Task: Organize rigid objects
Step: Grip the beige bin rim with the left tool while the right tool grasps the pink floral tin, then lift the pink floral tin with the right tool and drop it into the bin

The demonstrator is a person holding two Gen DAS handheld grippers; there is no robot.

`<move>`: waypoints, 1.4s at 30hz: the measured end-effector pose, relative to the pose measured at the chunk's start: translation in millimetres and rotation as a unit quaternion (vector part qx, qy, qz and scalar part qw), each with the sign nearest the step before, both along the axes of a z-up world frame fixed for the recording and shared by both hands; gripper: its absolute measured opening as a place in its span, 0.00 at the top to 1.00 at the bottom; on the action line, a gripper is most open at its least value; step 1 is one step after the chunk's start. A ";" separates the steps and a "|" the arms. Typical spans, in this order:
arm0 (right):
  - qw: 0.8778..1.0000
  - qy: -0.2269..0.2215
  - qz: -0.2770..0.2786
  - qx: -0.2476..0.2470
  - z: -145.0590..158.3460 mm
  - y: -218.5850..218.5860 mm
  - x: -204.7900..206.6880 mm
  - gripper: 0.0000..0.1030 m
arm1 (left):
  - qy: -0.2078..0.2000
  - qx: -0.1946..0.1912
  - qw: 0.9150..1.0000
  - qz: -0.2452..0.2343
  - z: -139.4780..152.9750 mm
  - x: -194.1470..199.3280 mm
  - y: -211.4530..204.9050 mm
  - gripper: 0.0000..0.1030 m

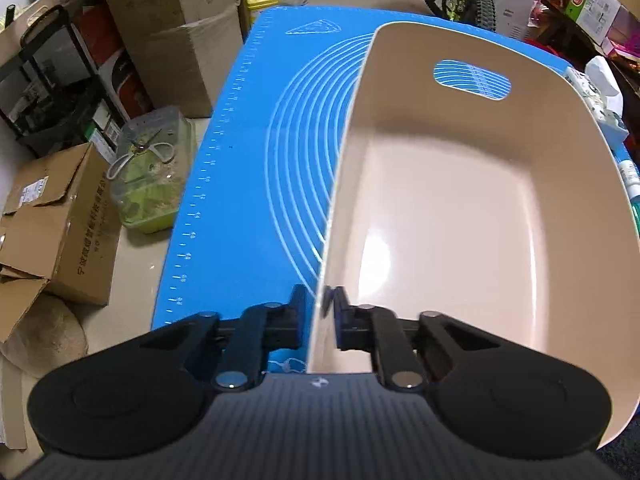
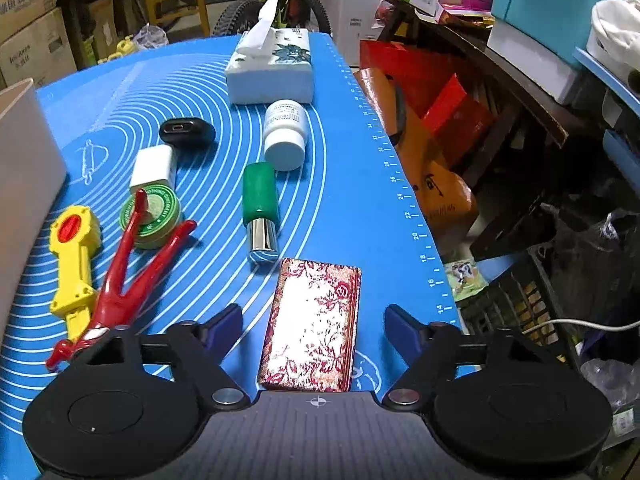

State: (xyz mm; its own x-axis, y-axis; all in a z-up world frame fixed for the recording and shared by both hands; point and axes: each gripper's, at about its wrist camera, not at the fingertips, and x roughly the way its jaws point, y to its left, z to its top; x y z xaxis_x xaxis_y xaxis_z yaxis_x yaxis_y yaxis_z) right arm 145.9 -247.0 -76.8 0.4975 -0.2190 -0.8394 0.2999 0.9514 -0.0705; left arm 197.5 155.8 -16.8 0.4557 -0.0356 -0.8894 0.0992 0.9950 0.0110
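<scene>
A beige plastic bin [image 1: 400,80] with a handle slot stands empty on the blue mat [image 1: 248,160]. My left gripper [image 1: 320,300] is shut on its near left wall, one finger inside and one outside. In the right wrist view, my right gripper [image 2: 314,320] is open around a red floral box [image 2: 320,292] lying flat; the pads stand clear of its sides. Beyond lie a green bottle [image 2: 260,204], a white pill bottle [image 2: 285,136], a green tin [image 2: 154,216], a white charger [image 2: 154,168], a black case [image 2: 187,131], a red figure [image 2: 128,276] and a yellow toy [image 2: 74,256].
A tissue box [image 2: 272,68] sits at the mat's far end. The bin's corner [image 2: 24,152] shows at the left. The table's right edge [image 2: 404,200] drops to bags and crates. Left of the table are cardboard boxes [image 1: 52,224] and a clear container [image 1: 152,168] with scissors.
</scene>
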 end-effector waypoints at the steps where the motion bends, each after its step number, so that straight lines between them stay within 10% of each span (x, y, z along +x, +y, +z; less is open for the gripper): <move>1: 1.000 0.003 0.001 -0.002 -0.7 0.0 1.1 0.32 | 0.001 -0.001 1.000 0.004 0.1 0.4 0.0 0.91; 6: 1.000 0.013 0.007 0.000 -3.1 0.7 5.3 0.57 | 0.004 -0.006 1.000 0.007 -0.3 1.4 2.1 0.91; 26: 0.995 -0.087 0.053 -0.008 70.1 33.8 -9.5 0.56 | 0.006 -0.003 1.000 0.008 -0.6 0.1 0.4 0.91; 42: 0.968 -0.185 0.165 0.034 145.8 138.4 25.1 0.56 | 0.007 -0.004 1.000 0.010 -0.9 1.0 2.6 0.91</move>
State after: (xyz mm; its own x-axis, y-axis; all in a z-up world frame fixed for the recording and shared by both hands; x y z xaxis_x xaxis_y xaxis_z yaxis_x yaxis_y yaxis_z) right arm 171.0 -108.5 69.1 0.7999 0.0533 -0.5978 -0.0290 0.9983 0.0503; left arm 198.5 158.3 -17.7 0.4441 -0.0337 -0.8953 0.0787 0.9969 0.0015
